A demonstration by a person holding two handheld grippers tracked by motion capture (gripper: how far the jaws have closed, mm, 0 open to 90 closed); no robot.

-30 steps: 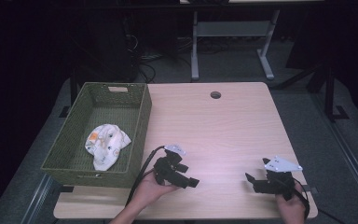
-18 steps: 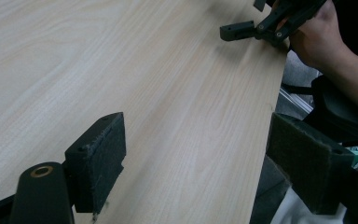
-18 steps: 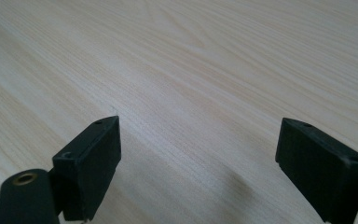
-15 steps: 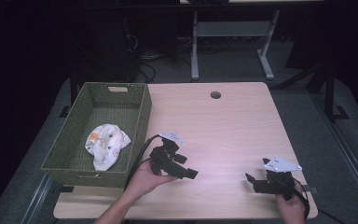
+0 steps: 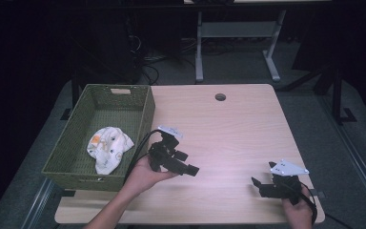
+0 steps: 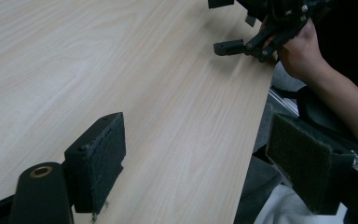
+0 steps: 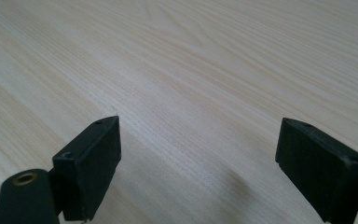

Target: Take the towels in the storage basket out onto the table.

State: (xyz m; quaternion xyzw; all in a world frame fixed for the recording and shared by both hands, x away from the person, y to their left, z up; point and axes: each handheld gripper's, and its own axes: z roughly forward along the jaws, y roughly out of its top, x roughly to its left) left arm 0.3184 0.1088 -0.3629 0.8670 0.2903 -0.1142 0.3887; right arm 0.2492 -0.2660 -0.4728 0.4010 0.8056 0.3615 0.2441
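Beside the green basket (image 5: 145,112), near the desk's (image 5: 228,129) front left part, the left tool (image 5: 183,164) sits in the person's left hand (image 5: 143,174) with its jaws spread wide and nothing between them; they have just been opening, and the left gripper view shows bare wood between the two pads. The white printed cloth (image 5: 107,148) lies crumpled on the basket floor, toward the near end, apart from both tools. The right tool (image 5: 262,187) rests low at the desk's front right corner, jaws equally wide and empty, above plain wood grain.

The work in hand looks like a release already made, with the cloth dropped into the basket, though whether any more items are meant to follow cannot be told from the dim surroundings. To finish the step cleanly, the left tool should lift clear of the basket rim with its trailing cable kept off the wicker edge, jaws kept apart, and settle over open desk.
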